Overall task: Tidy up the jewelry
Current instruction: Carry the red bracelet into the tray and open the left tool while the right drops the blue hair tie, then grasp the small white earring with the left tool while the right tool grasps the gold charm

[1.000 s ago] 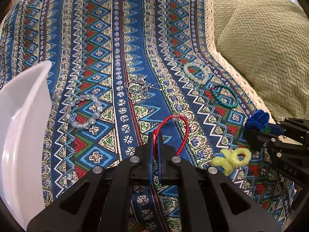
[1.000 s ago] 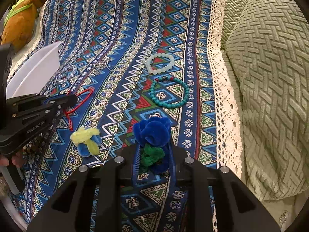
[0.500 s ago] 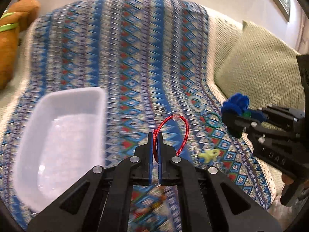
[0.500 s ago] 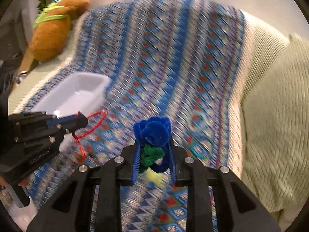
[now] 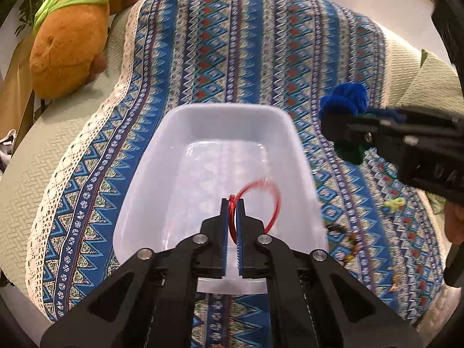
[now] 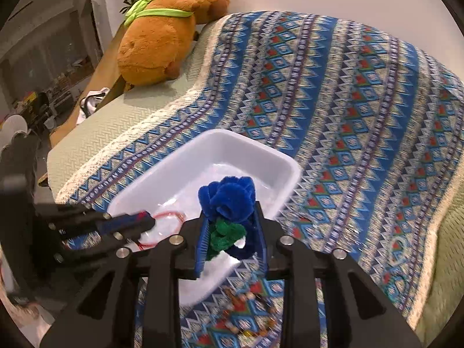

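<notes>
A white plastic tray (image 5: 139,203) (image 6: 278,162) lies on the patterned blue blanket. My left gripper (image 5: 232,203) is shut on a red cord bracelet (image 5: 271,200) and holds it over the tray's near half; it also shows in the right wrist view (image 6: 145,224). My right gripper (image 6: 232,223) is shut on a blue and green fuzzy flower ornament (image 6: 229,197) above the tray's near right edge. In the left wrist view the ornament (image 5: 345,103) hangs right of the tray.
A brown plush toy (image 5: 72,34) (image 6: 162,34) lies at the back left. A yellow fuzzy ornament (image 5: 394,204) and a dark beaded bracelet (image 5: 348,237) (image 6: 249,313) lie on the blanket (image 5: 261,58) right of the tray. A green cushion (image 5: 429,87) is at far right.
Both grippers have lifted off the blanket and swung left, carrying the red bracelet and the blue flower ornament over the white tray. Both stayed shut.
</notes>
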The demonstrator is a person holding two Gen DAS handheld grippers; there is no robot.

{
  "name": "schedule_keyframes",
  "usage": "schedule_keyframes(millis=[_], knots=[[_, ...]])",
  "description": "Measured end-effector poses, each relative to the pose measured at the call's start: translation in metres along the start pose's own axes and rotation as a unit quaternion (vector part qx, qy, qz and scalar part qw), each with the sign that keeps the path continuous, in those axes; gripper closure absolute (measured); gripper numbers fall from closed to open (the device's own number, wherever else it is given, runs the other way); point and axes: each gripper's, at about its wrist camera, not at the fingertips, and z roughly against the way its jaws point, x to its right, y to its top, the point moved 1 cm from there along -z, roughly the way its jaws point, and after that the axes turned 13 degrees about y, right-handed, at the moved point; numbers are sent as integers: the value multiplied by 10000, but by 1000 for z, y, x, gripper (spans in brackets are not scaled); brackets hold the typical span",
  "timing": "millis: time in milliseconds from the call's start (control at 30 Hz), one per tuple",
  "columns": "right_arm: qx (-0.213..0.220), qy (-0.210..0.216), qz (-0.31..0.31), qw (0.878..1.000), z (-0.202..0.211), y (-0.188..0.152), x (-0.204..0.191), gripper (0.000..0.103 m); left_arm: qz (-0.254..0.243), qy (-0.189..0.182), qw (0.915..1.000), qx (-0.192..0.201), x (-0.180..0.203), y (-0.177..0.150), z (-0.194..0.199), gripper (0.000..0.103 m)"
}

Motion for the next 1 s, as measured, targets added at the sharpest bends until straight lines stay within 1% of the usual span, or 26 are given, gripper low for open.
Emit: schedule_keyframes(millis=[67, 100, 133, 200, 233, 267, 300, 400, 433, 467, 500, 567, 600, 667, 700, 733, 833, 933, 1000], knots=[[-90, 94, -78, 9999, -6, 5, 1, 62, 24, 11, 10000, -93, -5, -3, -5, 77], [-52, 19, -45, 10000, -4, 7, -1, 62, 36, 43, 9999, -115, -7, -3, -8, 72], [-35, -33, 9, 10000, -3, 8, -3, 61, 16, 71, 9999, -127, -8, -4, -9, 69], [10, -11, 26, 10000, 4, 8, -4, 50, 12, 105, 9999, -135, -10, -5, -8, 68], [66, 53, -13, 10000, 8, 8, -3, 47, 29, 66, 9999, -126, -11, -6, -5, 63], [111, 75, -63, 9999, 15, 6, 0, 45, 40, 39, 9999, -111, -11, -6, -3, 56], [132, 27, -92, 9999, 19, 5, 1, 45, 38, 6, 10000, -81, -10, -7, 2, 53], [362, -82, -246, 9990, 49, -8, 10, 45, -74, -196, 9998, 46, 0, -11, 22, 53], [421, -149, -297, 9986, 61, -17, 14, 45, -133, -269, 9995, 89, 5, -15, 29, 52], [426, -214, -330, 9983, 69, -26, 18, 44, -203, -353, 9991, 119, 10, -18, 35, 49], [388, -340, -396, 9979, 82, -44, 25, 44, -312, -500, 9982, 140, 16, -24, 44, 47], [254, -536, -451, 9972, 94, -70, 32, 43, -525, -779, 9955, 150, 28, -37, 57, 41], [147, -687, -482, 9964, 102, -92, 36, 43, -695, -919, 9933, 134, 37, -47, 63, 40], [-14, -859, -573, 9947, 107, -121, 41, 43, -963, -1109, 9891, 99, 51, -64, 71, 38], [-165, -920, -716, 9930, 109, -144, 44, 43, -1108, -1200, 9866, 59, 61, -74, 75, 38], [-252, -964, -829, 9916, 109, -160, 45, 43, -1213, -1244, 9848, 15, 68, -83, 76, 35], [-446, -984, -1129, 9877, 103, -200, 42, 43, -1490, -1226, 9811, -149, 88, -107, 74, 35], [-579, -1111, -1164, 9853, 94, -227, 33, 43, -1516, -1213, 9803, -362, 99, -121, 65, 35], [-704, -1075, -1149, 9850, 86, -236, 29, 43, -1558, -1102, 9805, -459, 104, -126, 56, 35]])
